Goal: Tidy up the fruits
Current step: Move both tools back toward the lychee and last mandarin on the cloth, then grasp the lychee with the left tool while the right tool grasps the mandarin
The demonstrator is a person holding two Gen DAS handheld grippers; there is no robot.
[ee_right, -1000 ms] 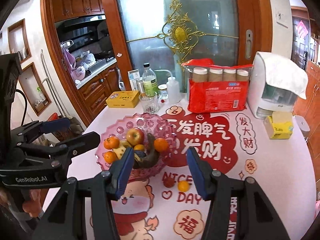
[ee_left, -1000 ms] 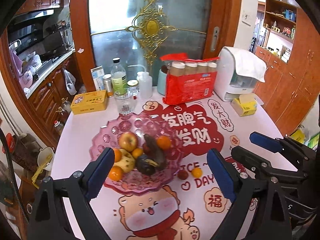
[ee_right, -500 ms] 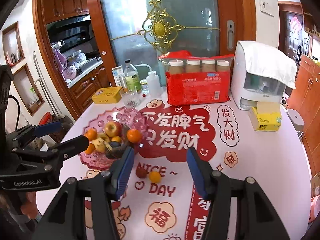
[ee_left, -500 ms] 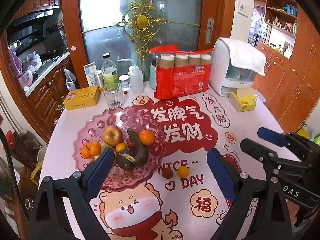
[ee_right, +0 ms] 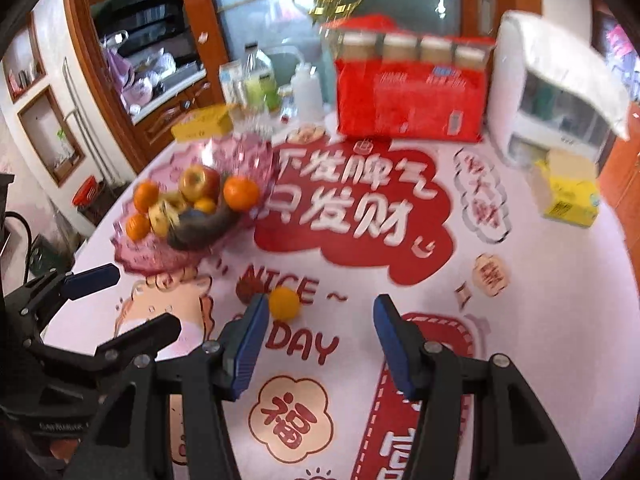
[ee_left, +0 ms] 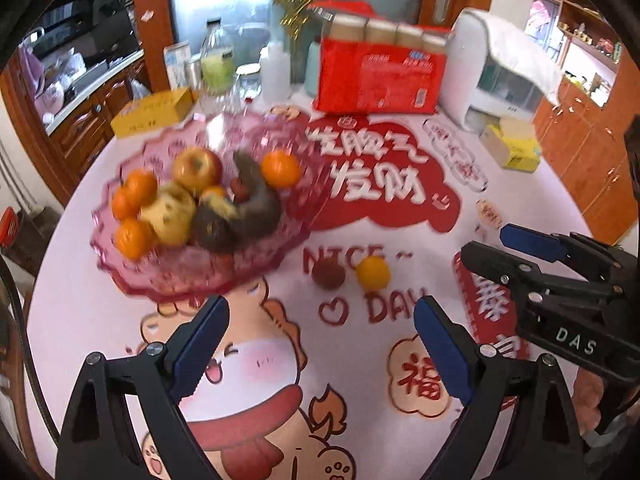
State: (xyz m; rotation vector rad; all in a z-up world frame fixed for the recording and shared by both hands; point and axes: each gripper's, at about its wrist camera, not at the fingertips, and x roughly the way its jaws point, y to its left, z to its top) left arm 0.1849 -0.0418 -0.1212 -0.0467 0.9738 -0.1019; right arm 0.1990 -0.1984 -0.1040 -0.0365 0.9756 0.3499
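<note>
The pink glass bowl (ee_left: 132,276) holds an apple, oranges, darkened bananas – two small fruits (ee_left: 373,273) lie loose right of it. Left gripper (ee_left: 320,344) wide, right gripper (ee_right: 318,340) narrower, both empty.

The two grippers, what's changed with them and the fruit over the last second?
Both grippers have dropped toward the table, so everything looks larger. The left gripper and right gripper now sit just short of the two loose fruits, a small orange and a dark reddish fruit. Nothing was grasped; both remain open and empty. The fruits and the pink bowl have not moved.
</note>
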